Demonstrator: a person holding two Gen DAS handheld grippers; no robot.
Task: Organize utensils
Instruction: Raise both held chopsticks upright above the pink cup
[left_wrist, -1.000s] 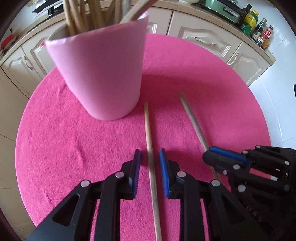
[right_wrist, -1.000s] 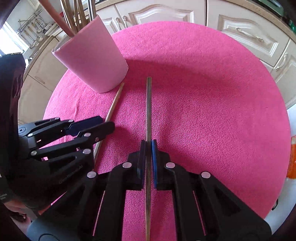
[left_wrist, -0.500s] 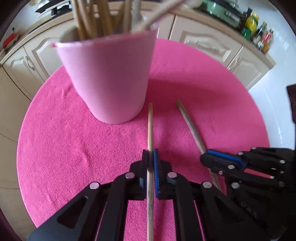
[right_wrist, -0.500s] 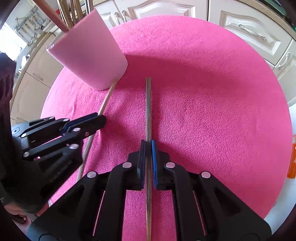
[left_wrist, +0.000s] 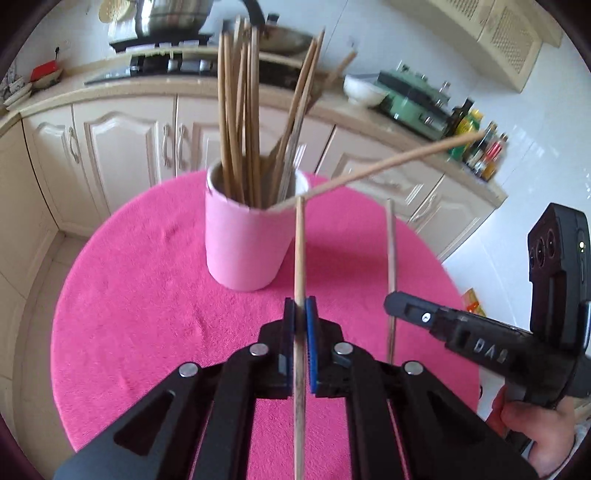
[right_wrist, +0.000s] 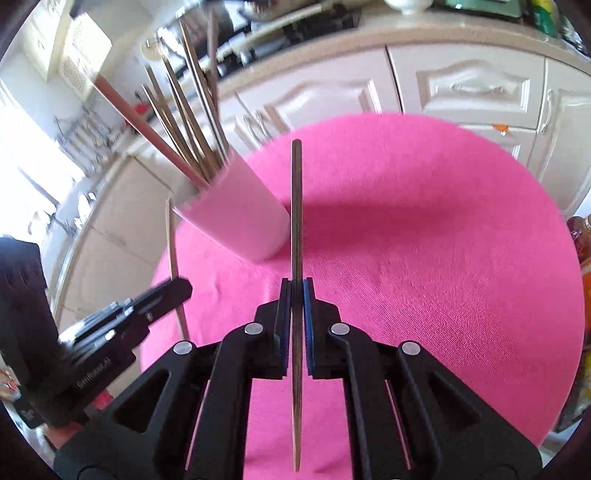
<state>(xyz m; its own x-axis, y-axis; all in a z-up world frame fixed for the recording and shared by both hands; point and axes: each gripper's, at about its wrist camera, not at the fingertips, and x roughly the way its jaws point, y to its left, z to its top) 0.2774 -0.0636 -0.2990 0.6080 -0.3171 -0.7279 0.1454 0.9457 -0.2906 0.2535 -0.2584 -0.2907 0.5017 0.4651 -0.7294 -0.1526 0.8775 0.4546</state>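
Round desk (left_wrist: 147, 314) under pink cloth, cream kitchen cabinets (left_wrist: 122, 147) behind; each gripper's fingers clamp one chopstick (left_wrist: 300, 258) (right_wrist: 296, 221) near the pink cup (left_wrist: 243, 243) of chopsticks

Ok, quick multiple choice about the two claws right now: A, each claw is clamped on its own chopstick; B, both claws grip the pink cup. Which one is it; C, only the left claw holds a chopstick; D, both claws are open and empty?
A: the left claw is shut on a light chopstick, and the right claw is shut on a darker chopstick, both near the pink cup.
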